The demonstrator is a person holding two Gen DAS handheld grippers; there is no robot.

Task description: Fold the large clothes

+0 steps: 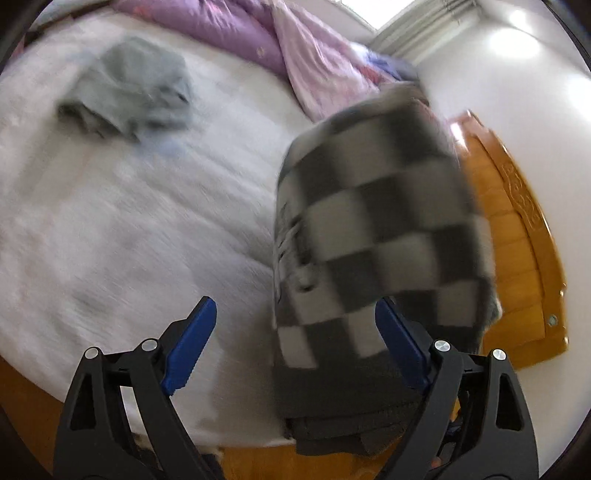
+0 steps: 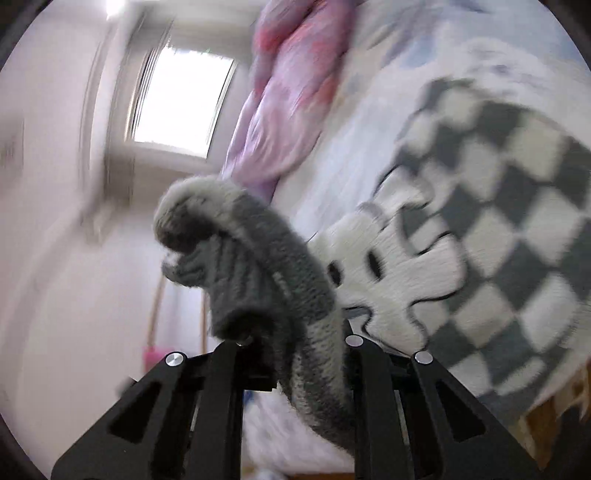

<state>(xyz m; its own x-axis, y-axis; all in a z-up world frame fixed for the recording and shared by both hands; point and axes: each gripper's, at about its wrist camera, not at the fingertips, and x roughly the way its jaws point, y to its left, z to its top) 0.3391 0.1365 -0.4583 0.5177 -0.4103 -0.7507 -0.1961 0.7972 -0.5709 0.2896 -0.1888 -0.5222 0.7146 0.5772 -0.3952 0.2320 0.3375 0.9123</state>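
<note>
Lying on the white bed (image 1: 122, 229), a crumpled grey garment (image 1: 129, 88) sits far left, well apart from the fuzzy checkered sweater (image 1: 384, 229) at the bed's right edge. A glossy purple quilt (image 1: 236, 33) is heaped along the far side. Beyond the near and right edges, an orange wooden frame (image 1: 517, 236) shows. The left gripper (image 1: 295, 325) has its blue fingers (image 1: 192, 343) wide apart, gripping nothing. The right gripper (image 2: 295, 343) is clamped on the sweater's ribbed grey edge.

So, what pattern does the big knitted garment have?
The knitted garment has a grey and white checkerboard pattern; the left wrist view shows it best.
</note>
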